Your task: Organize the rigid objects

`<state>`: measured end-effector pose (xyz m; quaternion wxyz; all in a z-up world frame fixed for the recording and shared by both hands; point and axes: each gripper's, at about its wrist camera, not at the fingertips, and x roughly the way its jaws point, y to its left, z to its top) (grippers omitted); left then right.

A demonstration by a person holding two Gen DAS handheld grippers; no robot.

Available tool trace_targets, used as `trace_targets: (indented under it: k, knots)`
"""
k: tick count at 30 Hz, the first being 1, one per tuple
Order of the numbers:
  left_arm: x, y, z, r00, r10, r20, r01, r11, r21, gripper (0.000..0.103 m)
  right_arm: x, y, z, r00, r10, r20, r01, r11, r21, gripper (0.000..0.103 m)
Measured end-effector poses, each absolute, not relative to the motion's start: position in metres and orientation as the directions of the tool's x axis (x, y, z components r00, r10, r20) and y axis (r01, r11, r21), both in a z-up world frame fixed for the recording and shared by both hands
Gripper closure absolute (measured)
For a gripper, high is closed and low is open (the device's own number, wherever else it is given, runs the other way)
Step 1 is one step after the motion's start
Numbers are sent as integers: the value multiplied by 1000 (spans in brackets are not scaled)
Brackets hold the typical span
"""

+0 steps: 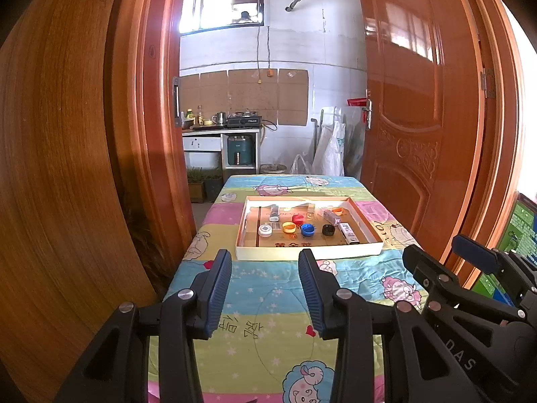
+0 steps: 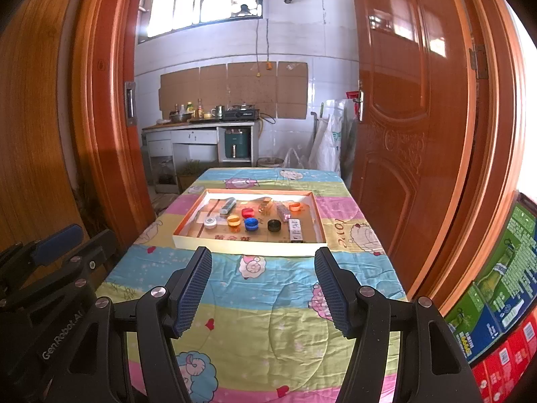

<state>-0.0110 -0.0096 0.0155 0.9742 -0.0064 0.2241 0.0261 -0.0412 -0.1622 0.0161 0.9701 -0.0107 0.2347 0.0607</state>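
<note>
The shallow tray [image 2: 248, 250] sits at twelve o'clock on the quilted table [image 2: 268, 319], well beyond both tools. Its caps, among them the blue cap [image 2: 251, 223] and black cap [image 2: 274, 225], lie crowded, so a reach may knock neighbours. Left gripper [image 1: 265, 288] and right gripper [image 2: 263, 288] hang spread, empty.

A: What colours are seen on the cloth [image 1: 268, 302] over the counter?

B: Blocks of blue, yellow-green and pink are seen, printed with cartoon sheep, small red hearts and white stars.

A: And the tray [image 1: 367, 225]?

B: A cream outer wall is shown, with an orange rim [image 2: 255, 190] and a brown cardboard floor. Inside it, a white cap [image 1: 264, 230], a yellow cap [image 1: 289, 226], a red cap [image 1: 297, 219], a blue cap [image 1: 307, 229], a black cap [image 1: 328, 230] and an orange cap [image 1: 337, 211] are seen.

A: The grippers?

B: On the left gripper [image 1: 265, 299] and the right gripper [image 2: 263, 290], black frames are fitted with ribbed blue pads [image 1: 220, 288].

A: The doors [image 1: 419, 100]?

B: A glossy reddish-brown wood grain is shown.
</note>
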Motion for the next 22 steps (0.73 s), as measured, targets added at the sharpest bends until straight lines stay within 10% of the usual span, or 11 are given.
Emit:
trace_targets:
  k: [22]
  knots:
    - [-11, -12, 15, 895, 36, -444, -48, 999, -16, 62, -41, -162, 16, 883, 112, -457, -122, 993, 8, 37]
